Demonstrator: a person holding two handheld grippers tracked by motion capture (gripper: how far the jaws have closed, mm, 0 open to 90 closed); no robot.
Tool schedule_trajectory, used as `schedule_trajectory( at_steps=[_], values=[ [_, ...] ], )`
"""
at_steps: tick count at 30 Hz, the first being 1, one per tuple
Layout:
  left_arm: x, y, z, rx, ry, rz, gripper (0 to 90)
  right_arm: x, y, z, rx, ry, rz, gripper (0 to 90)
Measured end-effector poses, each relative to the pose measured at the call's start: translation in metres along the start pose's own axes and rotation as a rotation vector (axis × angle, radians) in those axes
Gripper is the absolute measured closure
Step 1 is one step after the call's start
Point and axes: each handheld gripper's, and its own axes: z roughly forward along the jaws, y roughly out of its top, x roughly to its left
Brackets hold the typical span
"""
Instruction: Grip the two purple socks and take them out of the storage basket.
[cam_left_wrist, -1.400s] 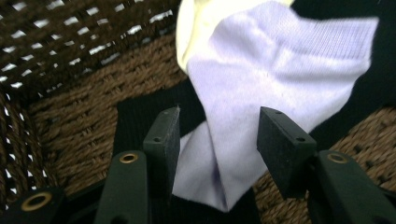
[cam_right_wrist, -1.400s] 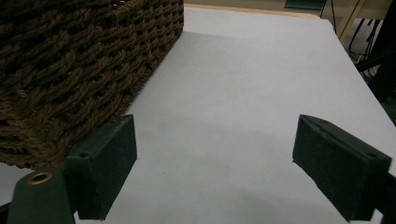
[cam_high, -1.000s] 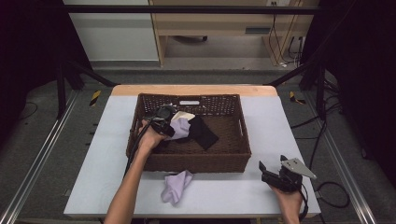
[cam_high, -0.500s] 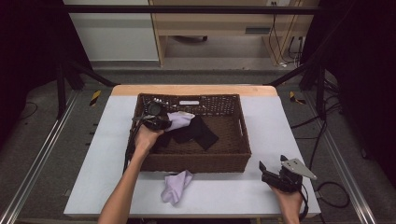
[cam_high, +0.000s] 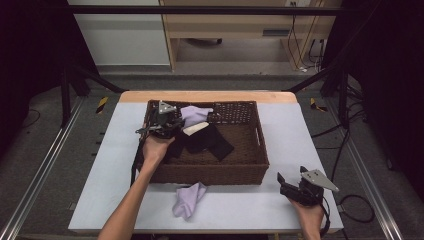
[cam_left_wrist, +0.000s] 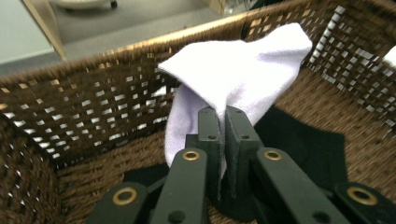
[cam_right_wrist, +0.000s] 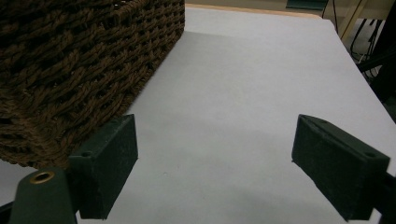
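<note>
A brown wicker basket stands mid-table. My left gripper hovers inside its far left corner, shut on a lavender sock that hangs lifted above the basket floor. In the left gripper view the sock is pinched between the closed jaws, with the gripper in front of the basket's wicker wall. Black cloth and a pale piece lie in the basket. A second lavender sock lies on the table in front of the basket. My right gripper rests open at the table's front right.
The white table has free surface to the right of the basket. In the right gripper view the basket's corner sits close on the left, with bare table ahead. Cables trail off the right edge.
My left gripper has moved toward the basket's far left corner and risen, carrying the lavender sock with it. The right gripper has stayed in place.
</note>
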Motion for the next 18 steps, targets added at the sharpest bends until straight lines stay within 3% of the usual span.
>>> schedule_trajectory(
  at_steps=[3, 7, 18],
  values=[
    [-0.007, 0.004, -0.017, -0.061, -0.028, 0.001, 84.7, 0.0, 0.0, 0.0, -0.001, 0.0, 0.0, 14.7],
    [-0.013, 0.006, -0.036, -0.107, -0.035, 0.022, 84.7, 0.0, 0.0, 0.0, 0.001, 0.001, 0.001, 14.8],
    [-0.025, 0.007, -0.076, -0.171, -0.072, 0.037, 84.7, -0.001, 0.0, 0.0, 0.003, 0.0, 0.005, 14.8]
  ],
)
